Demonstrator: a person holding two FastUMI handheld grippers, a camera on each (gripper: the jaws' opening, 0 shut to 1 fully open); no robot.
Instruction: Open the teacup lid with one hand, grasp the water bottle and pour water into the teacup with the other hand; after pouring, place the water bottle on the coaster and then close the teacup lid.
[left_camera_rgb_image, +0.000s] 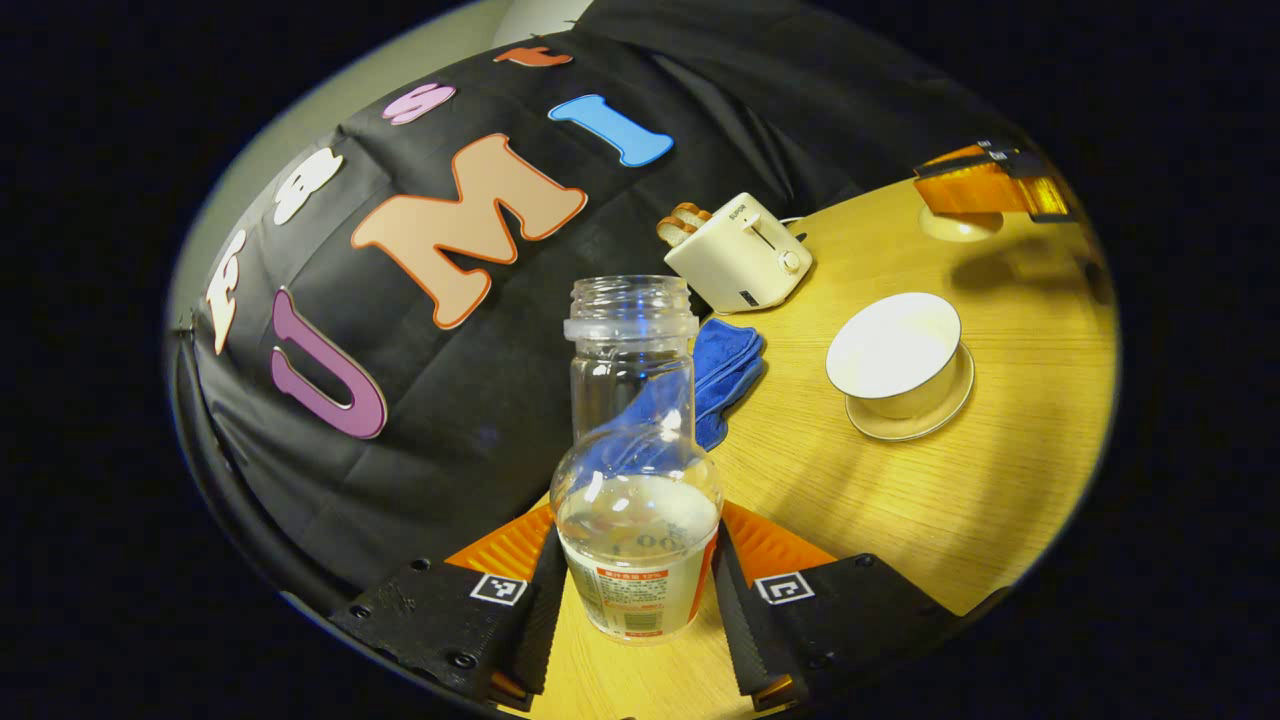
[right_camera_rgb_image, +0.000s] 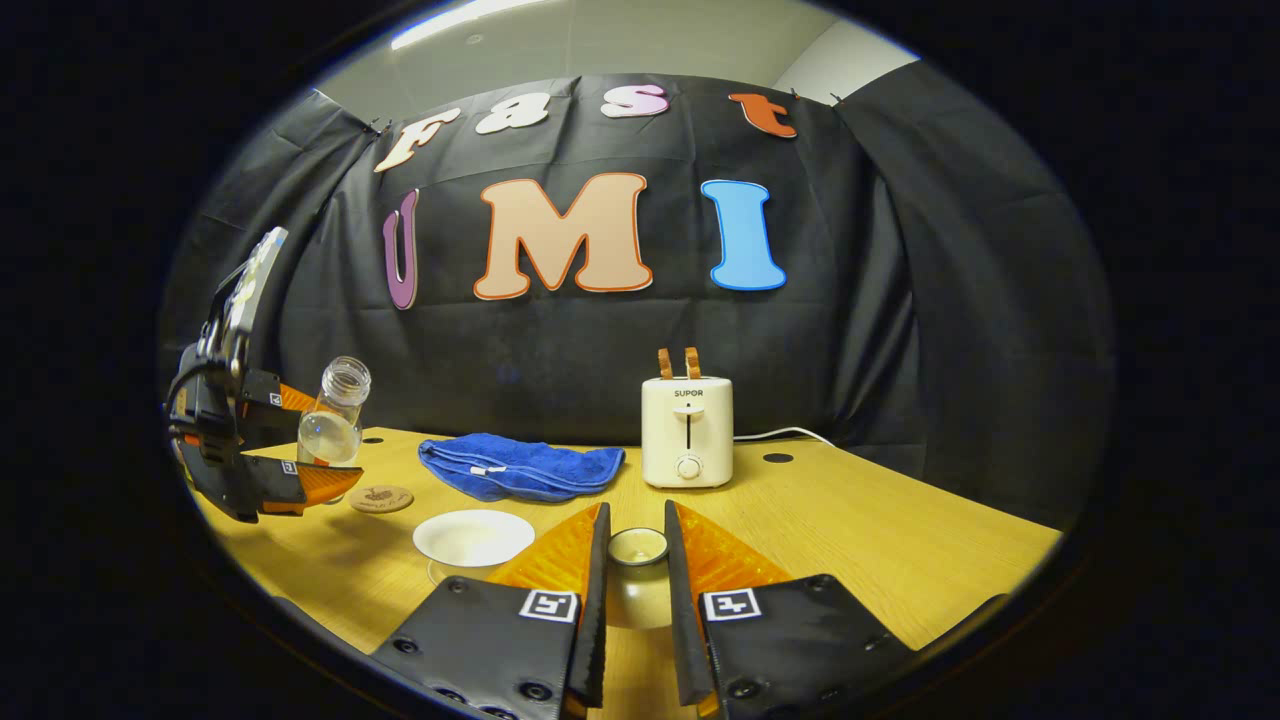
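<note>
My left gripper (left_camera_rgb_image: 637, 522) is shut on the lower body of a clear, uncapped water bottle (left_camera_rgb_image: 632, 400) that holds some water. The bottle (right_camera_rgb_image: 335, 418) and the left gripper (right_camera_rgb_image: 262, 452) appear at the left of the right gripper view, where the bottle leans slightly to the right, near a round brown coaster (right_camera_rgb_image: 381, 498). The white teacup (left_camera_rgb_image: 895, 355) stands open on its saucer; the teacup (right_camera_rgb_image: 473, 537) sits between the two grippers. My right gripper (right_camera_rgb_image: 636, 530) is shut on the knob of the cream teacup lid (right_camera_rgb_image: 637, 590), held above the table. That gripper (left_camera_rgb_image: 985, 185) hangs beyond the cup.
A blue towel (right_camera_rgb_image: 520, 465) lies at the back of the wooden table (right_camera_rgb_image: 850, 540), left of a cream toaster (right_camera_rgb_image: 687, 430) with toast in its slots. A cable (right_camera_rgb_image: 790, 433) runs off behind the toaster. The black cloth wall closes the back.
</note>
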